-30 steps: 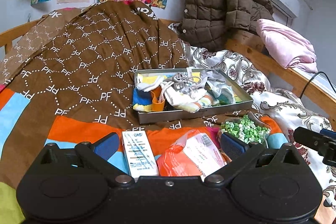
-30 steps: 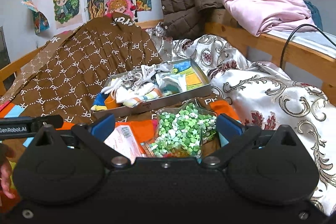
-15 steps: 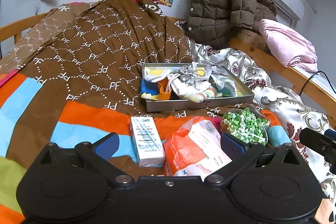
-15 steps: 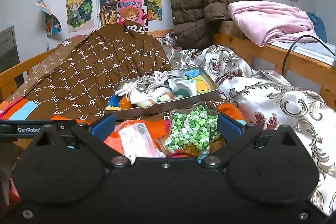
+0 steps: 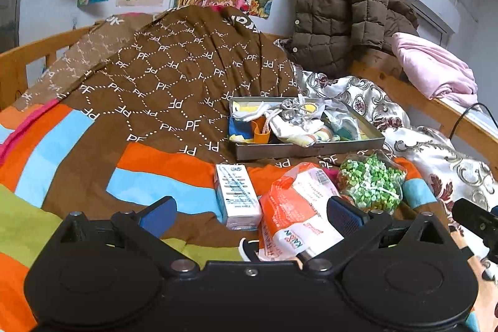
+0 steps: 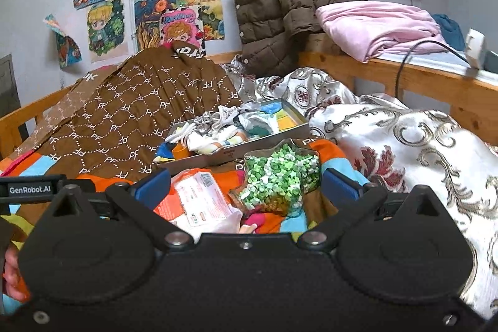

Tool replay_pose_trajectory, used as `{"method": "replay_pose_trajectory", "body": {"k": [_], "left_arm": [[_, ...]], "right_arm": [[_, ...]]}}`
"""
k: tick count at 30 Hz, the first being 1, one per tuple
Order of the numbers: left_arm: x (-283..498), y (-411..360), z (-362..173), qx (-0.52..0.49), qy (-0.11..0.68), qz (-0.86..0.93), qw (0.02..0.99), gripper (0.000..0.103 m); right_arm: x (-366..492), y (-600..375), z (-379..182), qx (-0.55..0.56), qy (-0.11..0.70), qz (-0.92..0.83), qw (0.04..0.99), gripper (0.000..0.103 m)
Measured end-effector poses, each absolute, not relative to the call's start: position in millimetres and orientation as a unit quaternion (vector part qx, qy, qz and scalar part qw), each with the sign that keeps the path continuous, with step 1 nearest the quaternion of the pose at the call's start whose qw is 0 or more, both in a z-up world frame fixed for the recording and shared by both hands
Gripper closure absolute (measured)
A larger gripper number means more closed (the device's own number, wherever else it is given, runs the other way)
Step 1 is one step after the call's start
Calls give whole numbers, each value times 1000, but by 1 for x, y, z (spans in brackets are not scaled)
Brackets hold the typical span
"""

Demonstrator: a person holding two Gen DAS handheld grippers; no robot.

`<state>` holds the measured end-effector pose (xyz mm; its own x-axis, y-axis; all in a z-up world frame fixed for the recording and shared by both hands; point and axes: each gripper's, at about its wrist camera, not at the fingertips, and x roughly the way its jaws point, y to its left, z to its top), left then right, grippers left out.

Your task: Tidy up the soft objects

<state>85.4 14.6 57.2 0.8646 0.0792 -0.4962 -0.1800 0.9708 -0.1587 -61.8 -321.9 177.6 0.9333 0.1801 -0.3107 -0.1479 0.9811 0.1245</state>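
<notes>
Left gripper (image 5: 249, 215): jaws wide, empty, hovering over the white carton (image 5: 237, 196) and the orange packet (image 5: 298, 215).
Right gripper (image 6: 246, 184): jaws wide, empty, framing the star-shaped jar of green bits (image 6: 278, 179).
Soft things: socks and cloths piled in the metal tray (image 5: 308, 147) on the bedspread (image 5: 149, 101), beyond both grippers.
Step, as judged: choosing a pick.
Advice: reach past the jar; pinch one sock's bulk, not a loose cord.
</notes>
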Motion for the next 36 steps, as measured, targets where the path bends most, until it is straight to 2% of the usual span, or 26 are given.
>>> {"method": "replay_pose_trajectory", "body": {"k": [9,36], "left_arm": [[64,3,43,-82,257,49,962,1],[53,-6,40,-43,261,39,964,1]], "right_arm": [[-70,-323,155,57,162,74,982,1],[-70,-322,137,56,175,93,979,1]]}}
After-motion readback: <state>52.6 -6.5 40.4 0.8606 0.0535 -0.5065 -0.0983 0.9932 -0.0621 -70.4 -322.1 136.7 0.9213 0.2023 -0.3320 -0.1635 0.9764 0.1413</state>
